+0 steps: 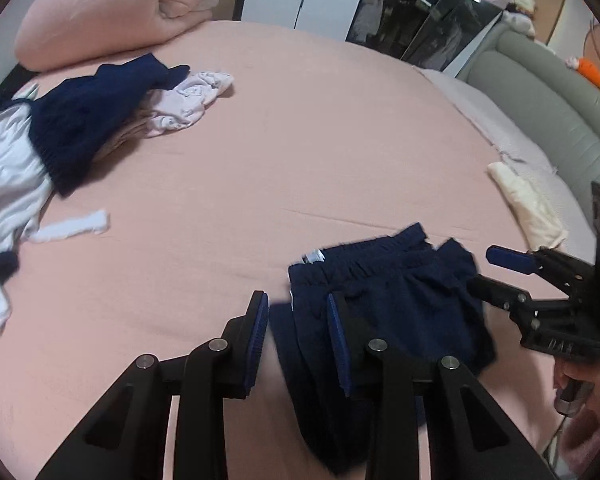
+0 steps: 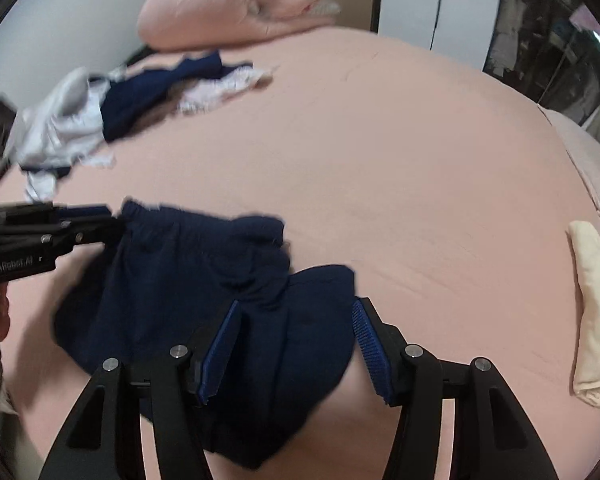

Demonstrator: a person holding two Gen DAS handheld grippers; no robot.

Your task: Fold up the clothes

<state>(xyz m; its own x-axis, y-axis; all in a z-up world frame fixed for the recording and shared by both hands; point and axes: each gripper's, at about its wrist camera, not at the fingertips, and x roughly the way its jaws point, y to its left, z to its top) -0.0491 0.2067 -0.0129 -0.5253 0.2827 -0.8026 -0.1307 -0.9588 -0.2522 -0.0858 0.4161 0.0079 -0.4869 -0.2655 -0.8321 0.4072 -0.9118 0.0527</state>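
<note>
The left gripper [image 1: 298,340] has its jaws part open with dark cloth lying in the gap; I cannot tell whether the pads actually pinch it. The right gripper [image 2: 296,344] stands wider, jaws apart over a fold of the same cloth, pads clear of it, so it holds nothing. Between them lies the task's thing, a pair of navy shorts [image 1: 384,292], bunched on the pink bed sheet [image 1: 300,140] close to the near edge, waistband turned away from the cameras.

To do this step well, I judge each claw should take a firm bite on a waistband corner or side seam, then both should draw the cloth taut and flat before any fold, since it is rumpled now.

Room is generous: the middle of the bed is bare. A heap of unfolded clothes [image 1: 72,120] sits well apart toward the far left, below a rolled pink quilt [image 1: 112,8]. A cream garment [image 2: 596,312] lies at the right edge near the grey headboard [image 1: 548,108]; keep the fold short of it
</note>
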